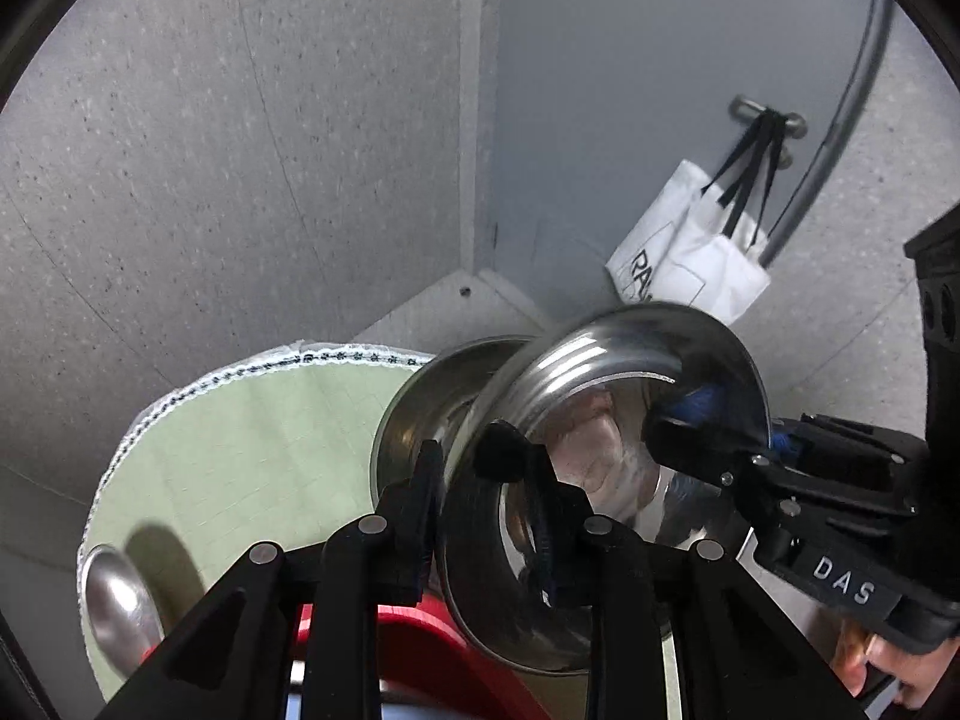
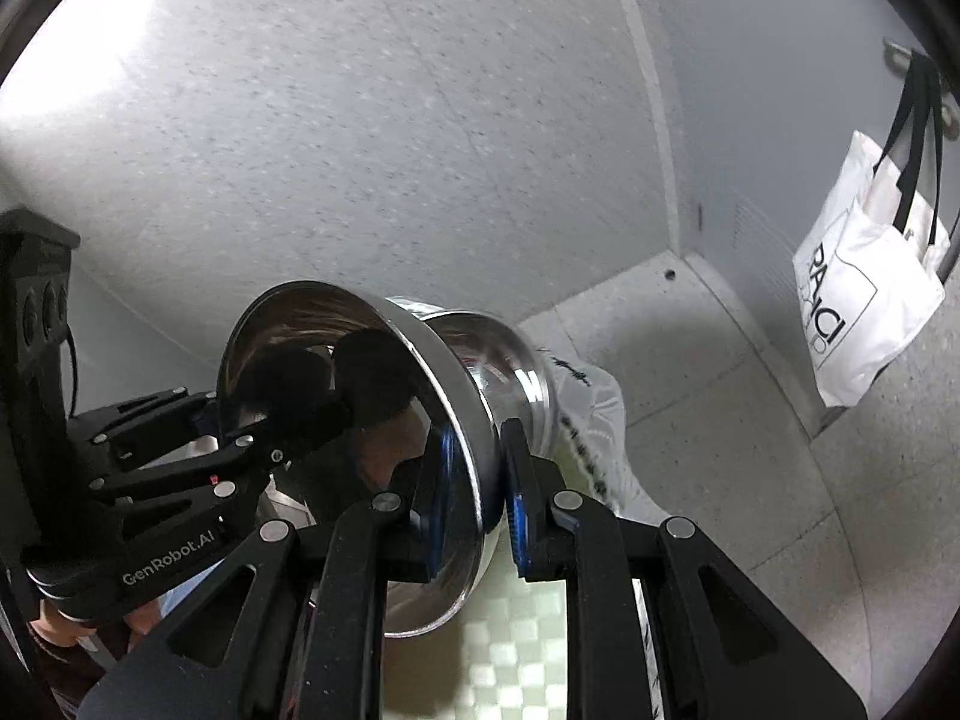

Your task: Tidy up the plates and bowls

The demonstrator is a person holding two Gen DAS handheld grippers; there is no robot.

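Both claws pinch one shiny steel bowl (image 1: 606, 420): the left claw (image 1: 480, 480) and the right claw (image 2: 474, 480) each clamp its rim, tilted in the air above the pale green mat (image 1: 240, 450). It looks like mid-transfer; next, I judge, lower it into the second steel bowl (image 1: 420, 414) just behind.

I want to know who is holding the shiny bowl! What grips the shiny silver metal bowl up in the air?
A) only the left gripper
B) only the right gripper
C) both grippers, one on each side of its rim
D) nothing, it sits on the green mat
C: the left gripper and the right gripper each pinch the rim of the tilted shiny silver metal bowl.
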